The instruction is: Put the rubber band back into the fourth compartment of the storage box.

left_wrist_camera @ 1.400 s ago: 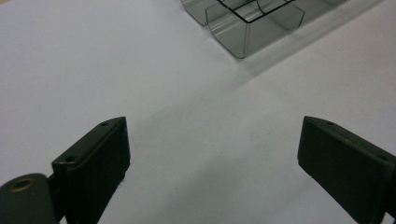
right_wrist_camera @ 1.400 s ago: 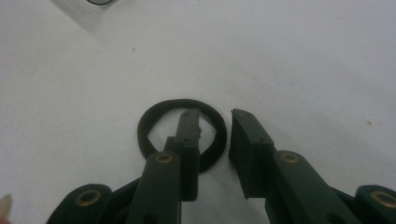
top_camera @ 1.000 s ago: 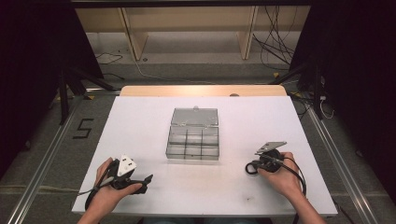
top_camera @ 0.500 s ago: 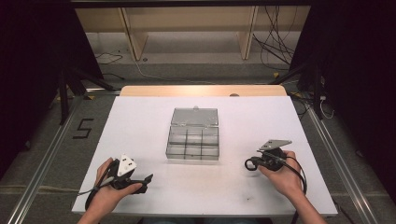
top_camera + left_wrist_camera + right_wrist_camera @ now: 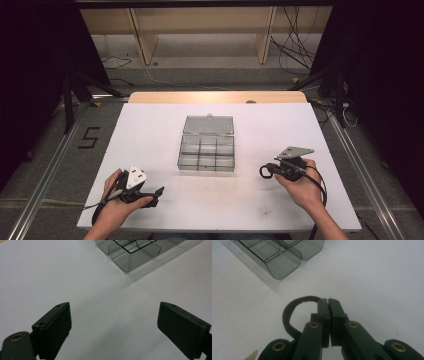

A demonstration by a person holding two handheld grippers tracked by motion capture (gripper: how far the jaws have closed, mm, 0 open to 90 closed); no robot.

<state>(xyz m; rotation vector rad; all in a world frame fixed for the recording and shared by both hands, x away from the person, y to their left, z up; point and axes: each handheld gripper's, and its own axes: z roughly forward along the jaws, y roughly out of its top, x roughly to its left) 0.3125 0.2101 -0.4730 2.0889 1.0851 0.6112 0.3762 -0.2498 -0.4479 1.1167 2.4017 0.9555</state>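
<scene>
Near edge: left claw spread wide, nothing betw. its jaws, low over white rectangular worktop. Right claw clenched on a black rubbery loop, also near front edge. Bare worktop all round both. Mid-worktop: clear plastic compartment box w/ lid open, well apart from each. Floor at left: black "5" marking.

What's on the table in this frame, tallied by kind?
Clear compartment box, lid open: 1
Black loop, pinched in the right claw: 1
Hand-held claws, counting the left claw, which is open with nothing in it: 2
Total: 4
</scene>
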